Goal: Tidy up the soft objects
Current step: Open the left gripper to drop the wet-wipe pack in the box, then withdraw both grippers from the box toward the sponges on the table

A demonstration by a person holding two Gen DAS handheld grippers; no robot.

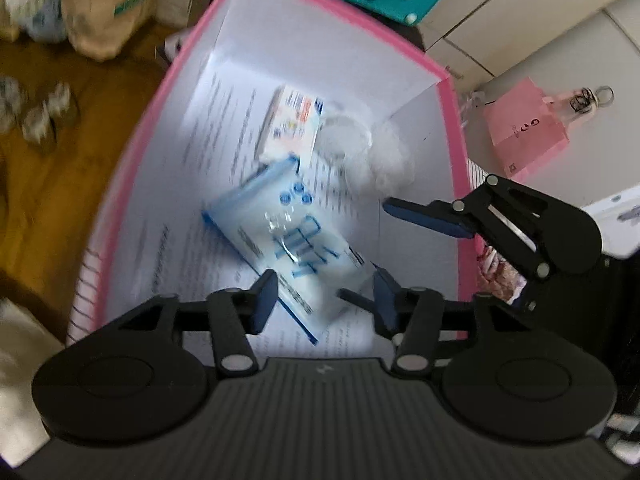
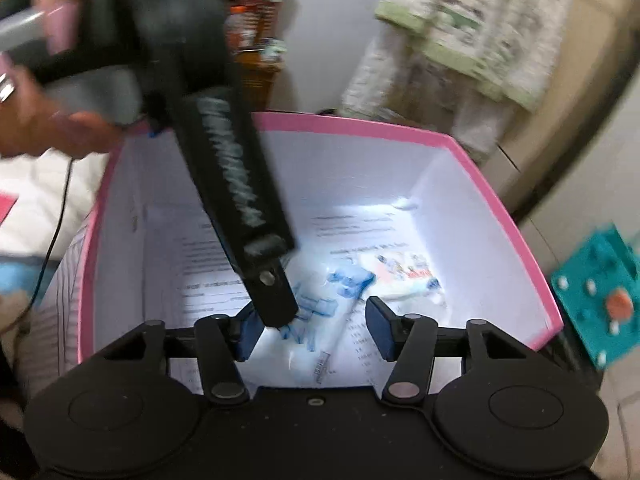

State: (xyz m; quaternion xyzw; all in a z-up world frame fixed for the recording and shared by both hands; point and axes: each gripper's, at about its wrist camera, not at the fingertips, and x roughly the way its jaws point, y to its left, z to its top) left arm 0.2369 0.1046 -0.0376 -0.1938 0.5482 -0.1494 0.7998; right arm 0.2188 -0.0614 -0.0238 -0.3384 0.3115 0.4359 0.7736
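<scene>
Packet [image 1: 288, 248] of white-and-blue plastic lies on the printed paper floor of the pink-rimmed box [image 1: 456, 168], below the left gripper [image 1: 324, 296] and right gripper [image 2: 312, 330], both spread, grasping nothing.

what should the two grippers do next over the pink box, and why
Probably lift both grippers clear of the pink box. The blue and white packet lies on the box floor beside another packet and a white fluffy wad. The left gripper and right gripper both stand open with nothing pinched, so this drop looks finished.
</scene>
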